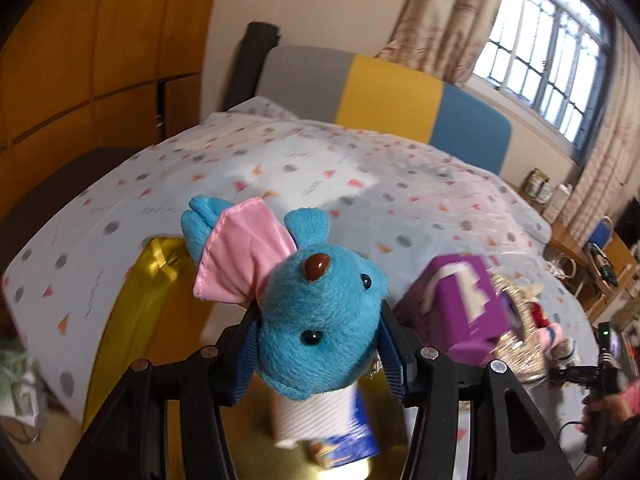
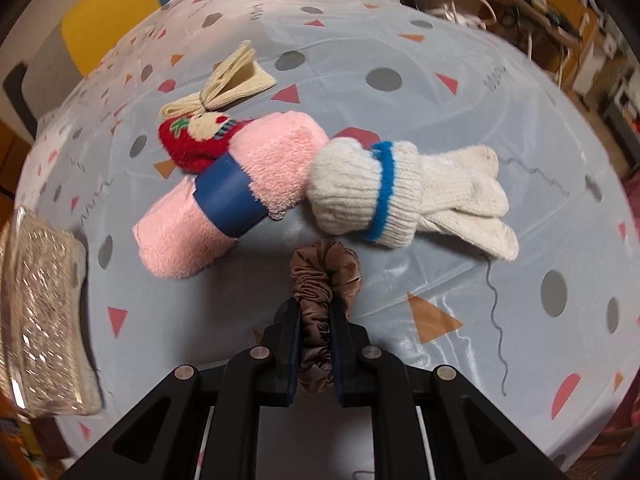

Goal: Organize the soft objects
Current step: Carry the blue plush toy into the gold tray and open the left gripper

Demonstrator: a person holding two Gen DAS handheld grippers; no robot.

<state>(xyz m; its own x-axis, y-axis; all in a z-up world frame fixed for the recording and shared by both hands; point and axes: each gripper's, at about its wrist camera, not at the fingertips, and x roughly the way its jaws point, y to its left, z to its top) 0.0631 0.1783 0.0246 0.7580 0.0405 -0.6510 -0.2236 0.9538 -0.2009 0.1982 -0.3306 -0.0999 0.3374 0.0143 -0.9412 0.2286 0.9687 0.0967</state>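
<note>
The soft toy [image 1: 320, 312], a blue plush with a pink ear, sits clamped by its head between our left gripper [image 1: 320, 344] pads, above the yellow box [image 1: 132, 320]. Beside the pink towel roll [image 2: 236, 196], our right gripper [image 2: 316, 344] is pinched nearly closed on the brown scrunchie [image 2: 324, 280], near the white gloves [image 2: 404, 192].

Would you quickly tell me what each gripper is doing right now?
Left gripper: shut on the blue plush toy.
Right gripper: shut on the brown scrunchie.

Blue plush toy [image 1: 320, 312], pink ear; brown scrunchie [image 2: 320, 276]; pink towel [image 2: 240, 192].
</note>
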